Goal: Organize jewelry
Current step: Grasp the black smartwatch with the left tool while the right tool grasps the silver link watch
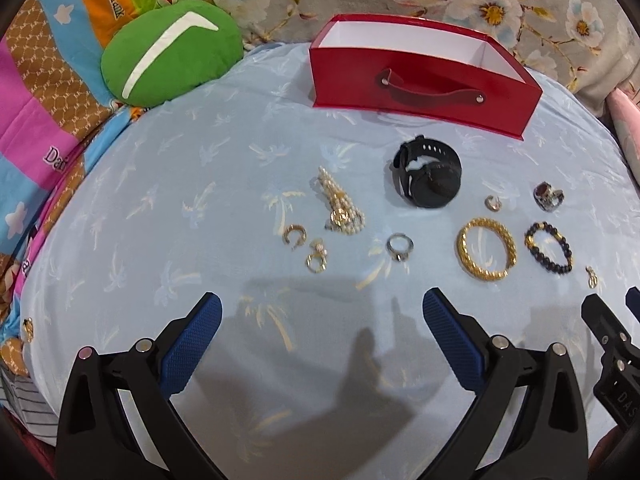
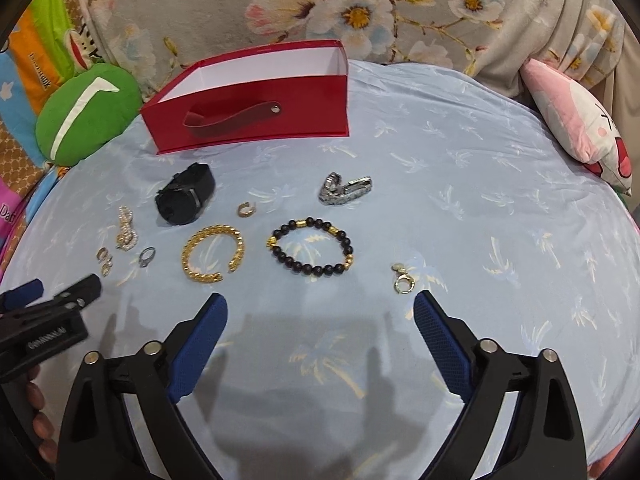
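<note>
Step in hand: start of sorting, nothing lifted. Left gripper [image 1: 322, 312] spread wide, empty. Right gripper [image 2: 320, 312] spread wide, empty. Jewelry on bed cover [image 1: 200, 208] in front of red box [image 1: 420, 92]: black watch [image 1: 428, 176] nearest box, gold bangle [image 1: 486, 254] and bead bracelet [image 2: 310, 246] further out. Next, likely: close on one piece, carry into box.

— Bright, even light; gripper shadows fall forward on the blue sheet [image 1: 168, 200], so the source probably sits behind.

— Fisheye bends the edges, corners go black, far fabric looks soft.
</note>
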Demonstrator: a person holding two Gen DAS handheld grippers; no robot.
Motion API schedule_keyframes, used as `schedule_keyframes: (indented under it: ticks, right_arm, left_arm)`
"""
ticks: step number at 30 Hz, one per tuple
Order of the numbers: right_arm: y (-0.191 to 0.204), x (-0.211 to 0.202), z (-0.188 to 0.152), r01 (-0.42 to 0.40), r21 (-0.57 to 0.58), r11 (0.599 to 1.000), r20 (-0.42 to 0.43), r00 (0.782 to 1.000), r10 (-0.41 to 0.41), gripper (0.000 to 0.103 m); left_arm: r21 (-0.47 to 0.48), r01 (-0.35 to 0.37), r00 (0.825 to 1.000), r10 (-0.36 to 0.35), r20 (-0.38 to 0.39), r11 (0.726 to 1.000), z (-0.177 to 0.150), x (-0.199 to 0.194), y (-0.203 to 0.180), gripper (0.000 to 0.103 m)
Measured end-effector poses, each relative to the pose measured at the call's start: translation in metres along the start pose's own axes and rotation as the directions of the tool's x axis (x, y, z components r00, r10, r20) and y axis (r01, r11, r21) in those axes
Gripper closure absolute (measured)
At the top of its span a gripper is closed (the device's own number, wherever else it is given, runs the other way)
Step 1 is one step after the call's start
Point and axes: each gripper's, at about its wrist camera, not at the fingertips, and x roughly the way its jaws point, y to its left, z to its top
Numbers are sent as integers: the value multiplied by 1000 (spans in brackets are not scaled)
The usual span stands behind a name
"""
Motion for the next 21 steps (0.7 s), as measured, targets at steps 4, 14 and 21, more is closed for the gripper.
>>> schedule_keyframes:
  ticks: [4,14,21]
  right_arm:
    - [-9,12,2,12,26,1000,-22,1000,-12,17]
    - [-19,25,13,42,43,998,-12,999,-42,18]
    - [-24,36,16,39,61,997,-23,999,-38,17]
  left_arm:
    - [-6,15,1000,-15,22,1000,18,4,-2,5]
    - [29,86,996,-86,2,996,61,41,-47,5]
    - [15,113,992,-113,-52,993,77,71,-68,5]
